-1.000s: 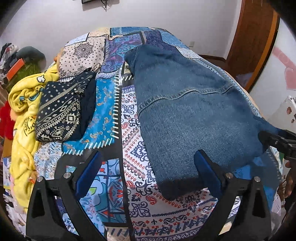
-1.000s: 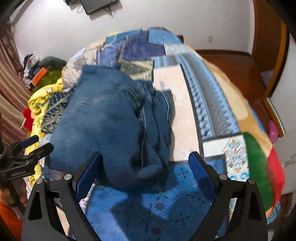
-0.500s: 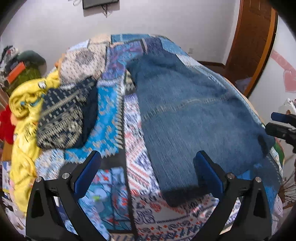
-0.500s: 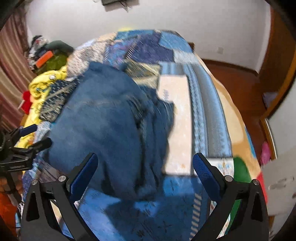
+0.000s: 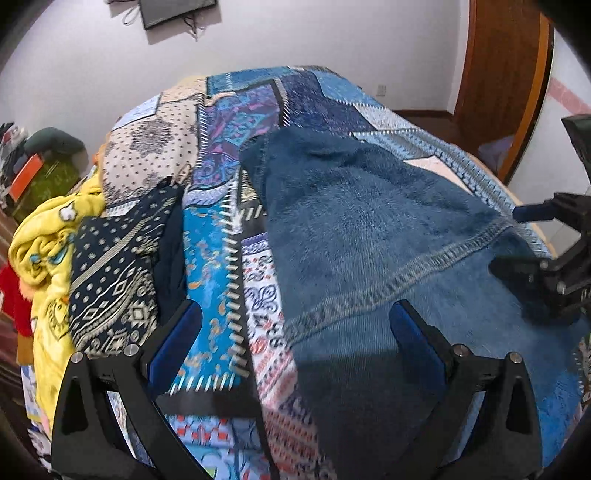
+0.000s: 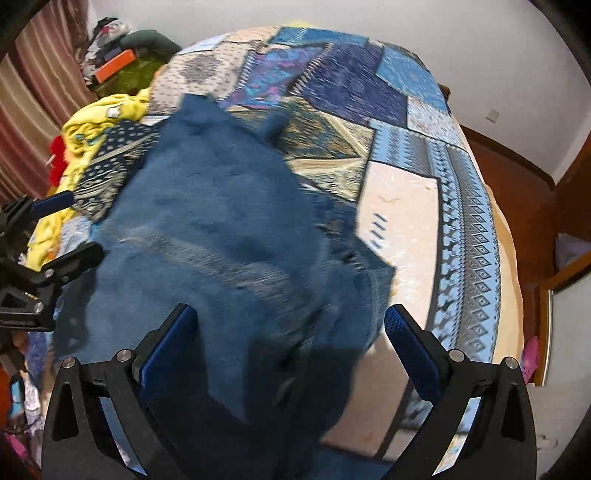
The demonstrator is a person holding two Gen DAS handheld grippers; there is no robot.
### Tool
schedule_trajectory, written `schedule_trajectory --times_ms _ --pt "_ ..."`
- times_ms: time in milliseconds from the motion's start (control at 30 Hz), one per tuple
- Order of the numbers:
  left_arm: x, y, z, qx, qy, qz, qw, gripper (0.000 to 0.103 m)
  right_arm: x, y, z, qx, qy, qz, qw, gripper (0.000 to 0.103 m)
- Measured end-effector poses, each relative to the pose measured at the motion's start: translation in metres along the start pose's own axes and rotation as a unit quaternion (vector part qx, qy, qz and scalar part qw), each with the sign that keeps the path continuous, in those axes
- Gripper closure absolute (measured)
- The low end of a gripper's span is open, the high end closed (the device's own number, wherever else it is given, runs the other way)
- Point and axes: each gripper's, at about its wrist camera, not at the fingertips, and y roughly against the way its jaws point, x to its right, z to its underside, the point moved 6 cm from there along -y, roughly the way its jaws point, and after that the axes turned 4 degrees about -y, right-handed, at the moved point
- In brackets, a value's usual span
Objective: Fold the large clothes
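Softly rumpled denim garment (image 5: 369, 236), patchwork bedspread (image 5: 229, 122)

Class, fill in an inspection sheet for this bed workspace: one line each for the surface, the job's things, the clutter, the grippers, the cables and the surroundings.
Surface: bed with a patchwork bedspread in blue, white and purple panels.
Job's things: blue denim garment spread across the bedspread, stitched seam running across it; its right side is bunched in the right wrist view.
Clutter: dark patterned cloth left of the denim, yellow printed cloth beyond it at the bed edge, red item beside that.
Grippers: left gripper open, empty, over the denim's near left edge; right gripper open, empty, over the denim.
Cables: wires hanging below a wall-mounted screen.
Surroundings: white wall, wooden door, striped curtain.
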Motion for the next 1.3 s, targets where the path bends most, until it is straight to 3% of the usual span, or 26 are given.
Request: schedule_trajectory --times_ms 67,167,433,633,767,900,1067,1167,1300 --pt "0.005 -0.012 -0.005 -0.009 -0.006 0.006 0.9999 0.000 0.018 -0.004 -0.004 0.002 -0.012 0.010 1.000 0.001" --pt "0.010 -0.023 -0.014 -0.010 -0.009 0.016 0.9998 0.000 0.033 -0.008 -0.001 -0.002 -0.034 -0.029 0.999 0.000" --pt "0.020 -0.018 -0.025 -0.002 -0.022 0.004 0.9997 0.000 0.033 0.012 0.007 0.032 -0.008 -0.002 0.999 0.000" --pt "0.021 0.003 -0.019 0.012 -0.032 -0.005 0.9994 0.000 0.055 0.026 0.011 0.035 -0.038 0.006 0.999 0.001" --pt "0.017 0.027 -0.018 0.033 -0.030 -0.006 0.9990 0.000 0.063 0.044 0.016 0.045 -0.033 0.073 0.996 0.001" --pt "0.008 0.045 -0.017 0.052 -0.011 0.005 0.9986 0.000 0.060 0.067 0.019 0.061 -0.071 0.012 0.996 0.001" --pt "-0.009 0.041 -0.005 0.021 0.048 0.080 0.9954 0.000 0.035 0.082 0.019 0.075 -0.090 -0.073 0.990 0.000" --pt "-0.012 0.025 0.010 -0.018 0.082 0.129 0.9881 0.000 0.019 0.063 0.023 0.045 -0.100 -0.125 0.986 0.000" --pt "-0.011 -0.001 0.030 -0.072 0.125 0.185 0.9720 0.000 0.017 0.023 0.034 -0.011 -0.130 -0.154 0.980 0.000"
